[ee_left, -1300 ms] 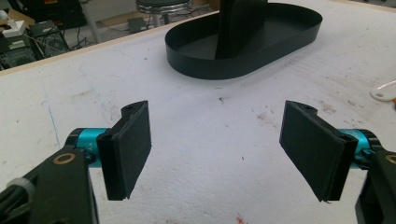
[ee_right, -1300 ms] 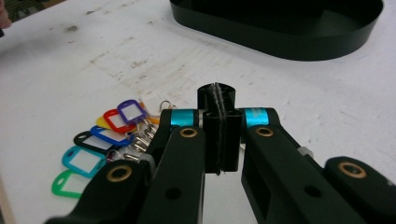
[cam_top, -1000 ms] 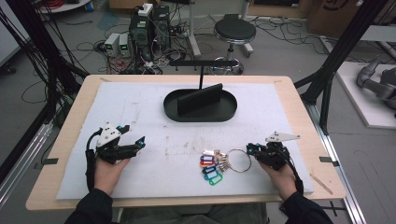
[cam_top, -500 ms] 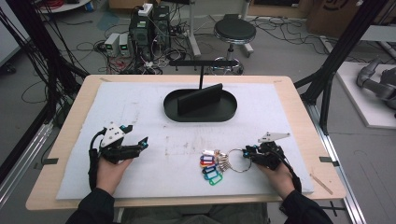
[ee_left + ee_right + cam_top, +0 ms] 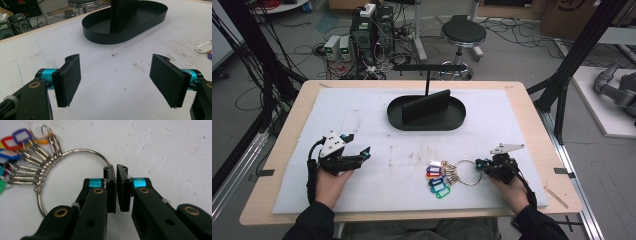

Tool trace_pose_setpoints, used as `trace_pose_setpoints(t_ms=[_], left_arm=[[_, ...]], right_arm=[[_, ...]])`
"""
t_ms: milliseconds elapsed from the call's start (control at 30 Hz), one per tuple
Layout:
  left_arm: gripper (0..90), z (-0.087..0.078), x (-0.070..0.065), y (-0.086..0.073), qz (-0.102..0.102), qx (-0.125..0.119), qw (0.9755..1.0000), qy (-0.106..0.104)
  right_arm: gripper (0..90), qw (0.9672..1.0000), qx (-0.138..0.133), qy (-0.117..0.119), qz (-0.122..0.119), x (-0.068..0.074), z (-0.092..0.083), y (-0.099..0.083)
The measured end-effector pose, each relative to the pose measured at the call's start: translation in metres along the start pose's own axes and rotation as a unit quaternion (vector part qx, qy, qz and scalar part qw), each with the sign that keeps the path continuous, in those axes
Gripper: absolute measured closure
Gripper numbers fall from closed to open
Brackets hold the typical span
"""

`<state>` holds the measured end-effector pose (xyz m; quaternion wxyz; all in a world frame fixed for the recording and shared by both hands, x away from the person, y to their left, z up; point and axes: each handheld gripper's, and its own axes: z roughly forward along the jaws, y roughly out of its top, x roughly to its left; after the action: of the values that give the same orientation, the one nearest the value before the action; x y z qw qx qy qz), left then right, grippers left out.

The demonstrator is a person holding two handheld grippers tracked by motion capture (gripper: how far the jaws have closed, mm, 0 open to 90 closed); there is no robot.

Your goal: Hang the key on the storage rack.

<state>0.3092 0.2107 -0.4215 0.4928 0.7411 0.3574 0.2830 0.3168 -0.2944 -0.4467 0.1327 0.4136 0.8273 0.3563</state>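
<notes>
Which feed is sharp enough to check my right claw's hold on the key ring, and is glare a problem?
Right gripper view: close and fairly sharp, the right claw is shut on the large silver metal key ring, only a mild sheen. High view: soft and distant, ring small. Left gripper view: evenly lit, black oval tray glare-free.

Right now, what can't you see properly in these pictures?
- Writing on the key tags: too small in the high view.
- Key ring: the right hand-held gripper hides its pinched stretch in the right gripper view.
- Stand in the black tray: cut off by the left gripper view's top edge.
</notes>
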Motion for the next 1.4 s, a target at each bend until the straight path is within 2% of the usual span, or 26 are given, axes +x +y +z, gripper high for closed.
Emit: trace_pose_setpoints(t_ms=[33, 67, 167, 200, 267, 333, 400, 633, 767, 900, 1133, 1333, 1400], left_arm=[[25.1, 0.0, 0.0, 0.0, 0.001, 0.0, 1.0, 0.0], [25.1, -0.001, 0.001, 0.0, 0.0, 0.0, 1.0, 0.002], [25.1, -0.003, 0.002, -0.001, -0.003, -0.001, 1.0, 0.005], [25.1, -0.003, 0.002, -0.001, -0.003, -0.001, 1.0, 0.005], [25.1, -0.004, 0.003, -0.002, -0.004, -0.001, 1.0, 0.006], [25.1, -0.005, 0.003, -0.002, -0.001, -0.001, 1.0, 0.007], [25.1, -0.005, 0.003, -0.002, -0.002, -0.002, 1.0, 0.008], [25.1, -0.007, 0.003, -0.002, -0.001, -0.002, 0.9999, 0.011], [25.1, -0.006, 0.002, -0.002, -0.002, -0.004, 0.9999, 0.01], [25.1, -0.005, 0.002, -0.001, -0.001, -0.004, 0.9999, 0.009], [25.1, -0.005, 0.002, -0.001, 0.0, -0.003, 1.0, 0.008], [25.1, -0.006, 0.002, -0.002, 0.0, -0.004, 1.0, 0.007], [25.1, -0.007, 0.002, -0.002, -0.001, -0.005, 1.0, 0.007]], right_arm=[[87.5, 1.0, 0.0, 0.0, 0.0, 0.0, 0.0, 0.0], [87.5, 0.9998, -0.018, 0.003, 0.008, -0.001, -0.002, 0.001], [87.6, 0.9987, -0.046, 0.012, 0.021, -0.002, -0.007, 0.004], [87.6, 0.9987, -0.046, 0.012, 0.021, -0.002, -0.007, 0.004], [87.6, 0.9966, -0.068, 0.028, 0.036, -0.002, -0.01, 0.005], [87.6, 0.9959, -0.075, 0.033, 0.038, -0.002, -0.012, 0.006], [87.5, 0.9929, -0.095, 0.048, 0.052, 0.0, -0.014, 0.008], [87.2, 0.9862, -0.127, 0.086, 0.064, 0.005, -0.018, 0.011], [86.4, 0.9843, -0.13, 0.102, 0.06, 0.01, -0.018, 0.012], [86.1, 0.9845, -0.127, 0.108, 0.054, 0.013, -0.015, 0.013], [86.3, 0.9843, -0.116, 0.119, 0.061, 0.012, -0.013, 0.013], [87.3, 0.9836, -0.118, 0.13, 0.042, 0.013, -0.018, 0.018], [87.5, 0.9832, -0.125, 0.131, 0.025, 0.014, -0.022, 0.025]])
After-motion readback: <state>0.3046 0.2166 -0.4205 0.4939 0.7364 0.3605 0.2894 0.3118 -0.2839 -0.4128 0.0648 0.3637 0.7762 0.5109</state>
